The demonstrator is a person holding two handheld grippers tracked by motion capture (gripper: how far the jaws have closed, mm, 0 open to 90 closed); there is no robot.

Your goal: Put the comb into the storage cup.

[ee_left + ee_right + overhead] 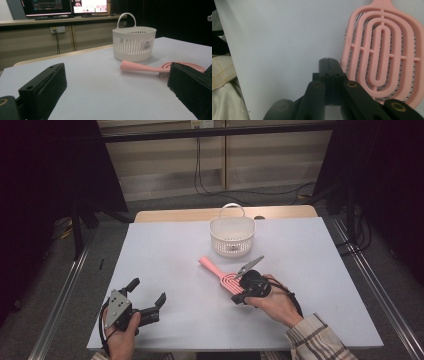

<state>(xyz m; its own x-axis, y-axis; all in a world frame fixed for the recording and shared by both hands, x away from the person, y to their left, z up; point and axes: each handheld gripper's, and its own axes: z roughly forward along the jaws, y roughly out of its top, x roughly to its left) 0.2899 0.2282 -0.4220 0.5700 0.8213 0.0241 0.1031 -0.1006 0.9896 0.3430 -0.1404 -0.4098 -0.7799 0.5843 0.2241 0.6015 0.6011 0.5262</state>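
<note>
Hairbrush [220, 274] lies flat on bench [165, 255], not yet lifted, w/ basket [232, 236] near behind it. Right gripper [328, 61] beside brush head, jaws pressed together, holding nothing. Left gripper [148, 296] jaws spread, apart from it.

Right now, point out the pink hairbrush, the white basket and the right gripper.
pink hairbrush [384, 57]: right gripper view, slotted head.
white basket [133, 47]: left gripper view, slatted front wall.
right gripper [328, 61]: right gripper view, closed jaw tips.
</note>
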